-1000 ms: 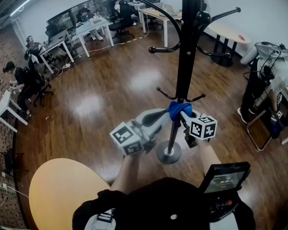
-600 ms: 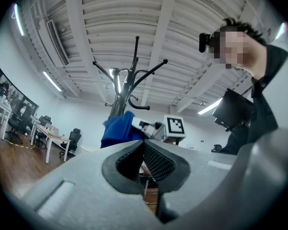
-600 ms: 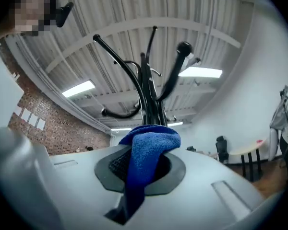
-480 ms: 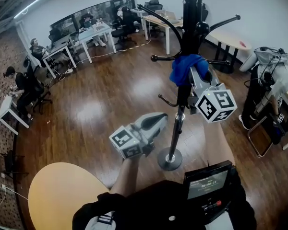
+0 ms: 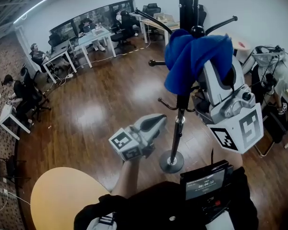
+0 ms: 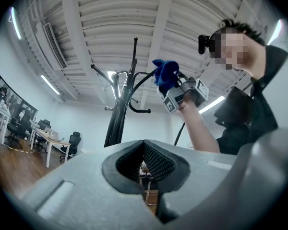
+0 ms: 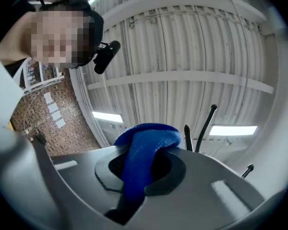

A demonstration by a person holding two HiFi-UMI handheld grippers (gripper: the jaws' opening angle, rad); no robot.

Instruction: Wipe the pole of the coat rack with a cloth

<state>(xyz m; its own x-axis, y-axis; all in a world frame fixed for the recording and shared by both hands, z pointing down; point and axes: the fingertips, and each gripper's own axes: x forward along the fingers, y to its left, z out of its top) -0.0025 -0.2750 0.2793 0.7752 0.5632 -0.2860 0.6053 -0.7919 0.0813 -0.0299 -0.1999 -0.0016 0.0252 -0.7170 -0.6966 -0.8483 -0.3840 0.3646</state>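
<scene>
Right hand-held gripper [image 5: 209, 68] is held up high, and its jaws are clamped on a blue cloth [image 5: 194, 56]. In the right gripper view the cloth [image 7: 144, 147] fills the gap between the jaws of the hand-held gripper [image 7: 141, 169] and puffs out over the top. The cloth sits up by the hooks of the coat rack, just beside the black pole [image 5: 182, 109]. I cannot tell if it touches the pole. From the left gripper view, the cloth [image 6: 165, 73] shows to the right of the pole [image 6: 116, 123], close to a curved hook.

The left hand-held gripper [image 5: 153, 122] is lower down, near the thin part of the pole but apart from it. Its jaws [image 6: 145, 164] are together with nothing between them.

The coat rack stands on a round base [image 5: 171, 162] on the shiny wooden floor [image 5: 101, 104]. A round yellow worktop [image 5: 62, 195] is down at the left.
</scene>
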